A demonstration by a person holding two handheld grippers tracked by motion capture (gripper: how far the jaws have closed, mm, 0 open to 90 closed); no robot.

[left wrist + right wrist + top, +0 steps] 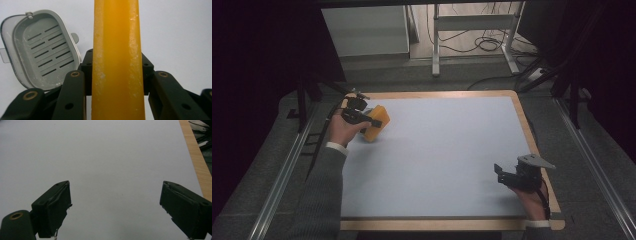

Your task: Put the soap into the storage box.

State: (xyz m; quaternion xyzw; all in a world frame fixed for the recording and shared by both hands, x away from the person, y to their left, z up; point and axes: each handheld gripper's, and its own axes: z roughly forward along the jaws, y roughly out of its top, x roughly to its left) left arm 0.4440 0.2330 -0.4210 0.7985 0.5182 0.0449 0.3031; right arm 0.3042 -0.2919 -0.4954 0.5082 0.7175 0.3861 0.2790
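Orange is the colour of the rectangular soap-like block (377,122) that the left claw (368,120) pinches near the far left corner of the pale blue tabletop (437,155) in the high view; the block is tilted, and its lower corner is at the surface or just above it, I cannot tell which. The person's left hand (343,129) holds this claw, with a grey sleeve behind it. Near the close right corner, well apart from the block, the right claw (504,176) rests low over the tabletop with its jaws spread and nothing between them. In the left gripper view, the orange block (117,60) stands upright between the two black jaws, which press on both of its sides. Behind it, at the left, a grey plastic dish with drain slots (40,50) lies on the pale surface. In the right gripper view, the right claw (115,207) has its jaws wide apart over the bare tabletop (112,152), with the wooden edge (195,157) at the right.
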